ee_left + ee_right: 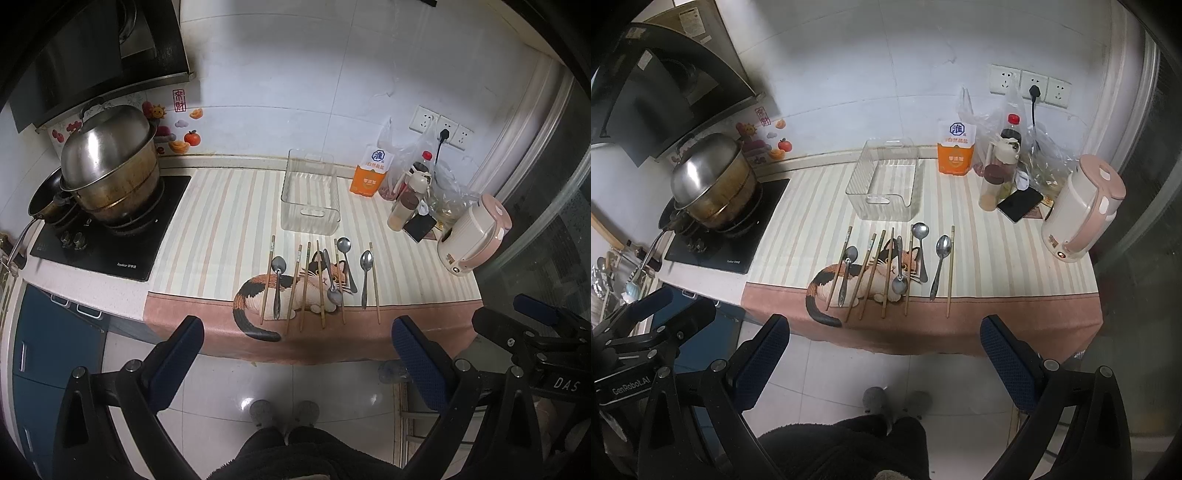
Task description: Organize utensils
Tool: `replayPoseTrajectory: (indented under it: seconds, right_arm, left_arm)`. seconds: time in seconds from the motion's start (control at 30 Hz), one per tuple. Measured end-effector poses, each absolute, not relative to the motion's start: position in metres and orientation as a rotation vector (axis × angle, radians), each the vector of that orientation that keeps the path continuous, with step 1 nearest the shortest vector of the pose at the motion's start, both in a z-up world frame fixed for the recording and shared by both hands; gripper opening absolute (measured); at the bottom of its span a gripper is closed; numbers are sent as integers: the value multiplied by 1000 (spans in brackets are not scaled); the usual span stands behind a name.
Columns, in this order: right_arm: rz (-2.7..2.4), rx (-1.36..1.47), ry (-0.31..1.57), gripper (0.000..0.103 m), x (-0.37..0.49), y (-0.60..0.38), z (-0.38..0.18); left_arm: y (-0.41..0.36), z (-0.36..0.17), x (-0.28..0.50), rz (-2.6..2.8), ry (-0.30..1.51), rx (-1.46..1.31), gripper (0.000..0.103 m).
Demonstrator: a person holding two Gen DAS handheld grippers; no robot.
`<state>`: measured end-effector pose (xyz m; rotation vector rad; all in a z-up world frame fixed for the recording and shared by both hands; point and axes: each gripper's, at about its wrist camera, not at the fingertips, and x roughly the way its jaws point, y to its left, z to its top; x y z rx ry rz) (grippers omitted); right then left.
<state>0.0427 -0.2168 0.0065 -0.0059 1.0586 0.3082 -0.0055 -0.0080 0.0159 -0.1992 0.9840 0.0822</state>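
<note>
The left gripper (pixel 295 354) hangs over the floor, short of the counter edge, jaws spread wide and holding nothing; ahead, four spoons (pixel 277 286) and several chopsticks (pixel 267 279) lie in a row on the striped cat mat (pixel 221 229); behind them stands a clear bin (pixel 309 192) (empty); the right gripper (pixel 535 332) shows at far right.

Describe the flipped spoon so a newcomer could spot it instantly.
On the striped cat-print cloth, a row of wooden chopsticks and metal spoons lies before the clear plastic bin. The flipped metal spoon lies over the cat's face, the only one with its bowl toward the counter edge.
</note>
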Motion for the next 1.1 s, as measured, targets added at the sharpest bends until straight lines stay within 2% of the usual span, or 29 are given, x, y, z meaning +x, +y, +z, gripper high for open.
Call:
replayPoseTrajectory:
  seconds: [1.1]
  right_arm:
    - [305, -5, 1060, 103, 46, -213, 1]
  left_arm:
    - [-9, 13, -7, 86, 985, -201, 103]
